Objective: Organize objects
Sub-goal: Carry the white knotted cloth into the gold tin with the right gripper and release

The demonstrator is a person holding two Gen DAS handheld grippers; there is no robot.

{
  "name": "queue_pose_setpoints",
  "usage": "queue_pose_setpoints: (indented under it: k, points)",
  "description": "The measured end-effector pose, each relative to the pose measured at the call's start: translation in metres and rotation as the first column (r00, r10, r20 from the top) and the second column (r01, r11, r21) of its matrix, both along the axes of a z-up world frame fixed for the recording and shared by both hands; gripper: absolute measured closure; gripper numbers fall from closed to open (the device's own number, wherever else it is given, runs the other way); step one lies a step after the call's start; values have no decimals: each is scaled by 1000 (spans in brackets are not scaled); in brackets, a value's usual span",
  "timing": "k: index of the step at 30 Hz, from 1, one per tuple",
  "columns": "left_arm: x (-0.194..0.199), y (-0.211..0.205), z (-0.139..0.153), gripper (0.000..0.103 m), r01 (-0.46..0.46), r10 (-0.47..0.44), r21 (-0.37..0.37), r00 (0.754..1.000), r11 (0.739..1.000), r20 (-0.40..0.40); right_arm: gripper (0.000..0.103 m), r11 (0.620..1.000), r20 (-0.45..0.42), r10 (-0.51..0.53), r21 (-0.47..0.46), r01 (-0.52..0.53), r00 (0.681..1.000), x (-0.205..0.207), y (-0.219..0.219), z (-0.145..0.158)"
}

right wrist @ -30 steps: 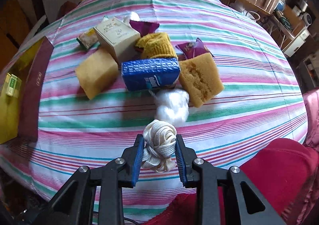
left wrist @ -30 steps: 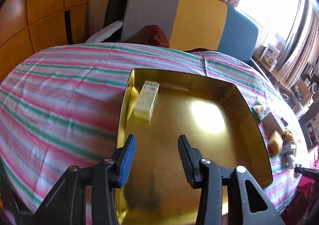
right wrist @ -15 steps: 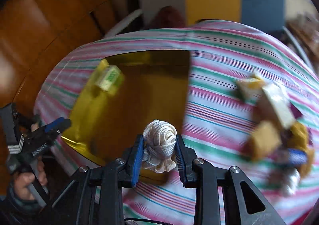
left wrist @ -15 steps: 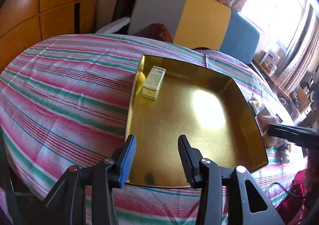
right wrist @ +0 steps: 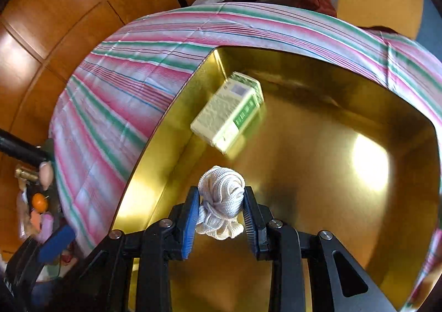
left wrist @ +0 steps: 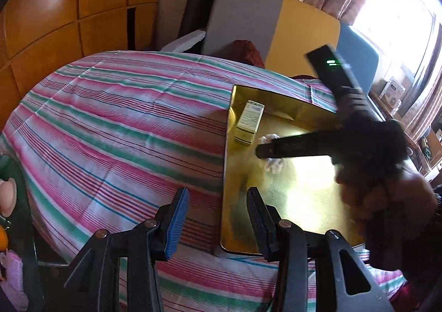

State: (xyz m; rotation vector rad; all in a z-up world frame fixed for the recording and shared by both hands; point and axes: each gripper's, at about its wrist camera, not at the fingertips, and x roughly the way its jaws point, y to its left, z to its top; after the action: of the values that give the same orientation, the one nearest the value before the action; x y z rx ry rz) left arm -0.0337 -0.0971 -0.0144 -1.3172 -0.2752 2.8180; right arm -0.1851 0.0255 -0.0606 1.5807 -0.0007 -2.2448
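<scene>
Right fingers [right wrist: 220, 215]: your pads pinch a white rope bundle [right wrist: 221, 203] above the gold tray [right wrist: 317, 174].
Left fingers [left wrist: 216, 222]: spread, empty, over the tray's near left edge.
Carton [right wrist: 228, 111]: lying in the tray's far left corner.
Tabletop [left wrist: 110, 124]: striped cloth.

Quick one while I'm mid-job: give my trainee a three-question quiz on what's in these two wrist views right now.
1. True or false: the right tool is shut on a bundle of white cord.
2. Multiple choice: what lies inside the gold tray near its left wall? A) a sponge B) a small green and cream box C) a sock
3. Fill in: the left tool is open and holds ____, hanging over the near left rim of the tray, above the striped cloth.

Key: 1 true; 2 B; 3 nothing.
</scene>
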Motion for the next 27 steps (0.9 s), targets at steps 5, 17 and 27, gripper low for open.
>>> queue_pose_setpoints:
  k: [5,17,27]
  points:
    - [3,-3,0,59,-2,2,10,1000,1000,-1,59,999,-43,-46,-10,46,998,-14,-7,2]
    - [8,16,5,59,46,-46,-2,999,999,-18,37,979,-253,-113,139,152,961,51,38,40]
    - [15,62,6,59,127,-127,-27,992,992,-2,36,886,-431,-248,263,383,868,100,103,65]
